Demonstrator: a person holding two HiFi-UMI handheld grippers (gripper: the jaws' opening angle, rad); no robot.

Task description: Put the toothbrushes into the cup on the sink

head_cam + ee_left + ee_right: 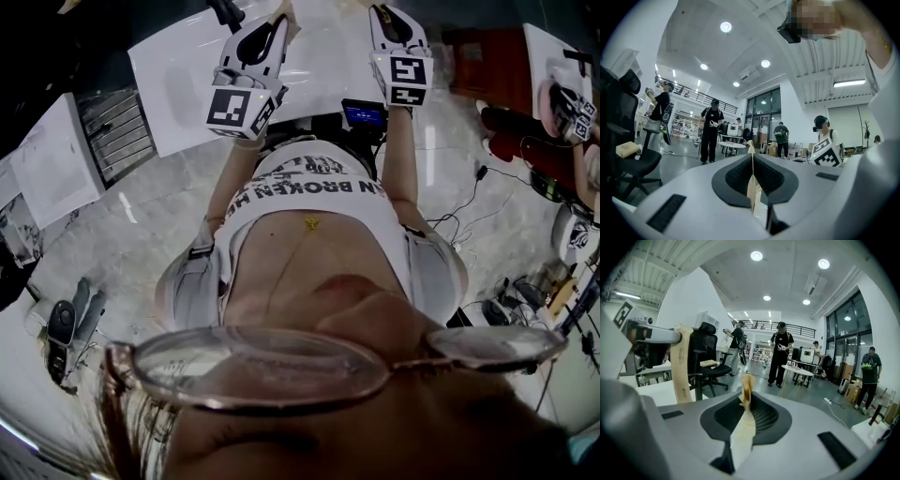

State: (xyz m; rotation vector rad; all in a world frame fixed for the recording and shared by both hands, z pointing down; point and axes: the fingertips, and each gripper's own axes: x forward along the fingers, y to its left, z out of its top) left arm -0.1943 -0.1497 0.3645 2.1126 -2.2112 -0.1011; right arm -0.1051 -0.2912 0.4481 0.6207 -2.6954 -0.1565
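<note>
Toothbrushes [683, 366]: where are they, and what should worry me?

You carry one in each hand. Your left hand-held gripper [753, 157] is closed tight on a thin pale brush [753, 191], seen edge-on. Your right hand-held gripper [746, 397] is nearly closed and clamps the other brush [743, 436], which lies slanted across the pads. Both are held up in front of your chest, near the white bench [187, 94].

So the grip is the weak spot?

Likely. A slim handle pinched on so little surface can pivot or slide out if you jolt it, and the slanted one would swing first. I think the free ends stick out past the jaws, but the wide lens makes that hard to judge.

And the cup?

Neither the cup nor the sink shows in any view, so you have nothing to aim at yet. If you go in without seeing it, a brush end could catch the rim and tip the cup. Your two grippers also sit near each other, so the brushes could knock together.
</note>
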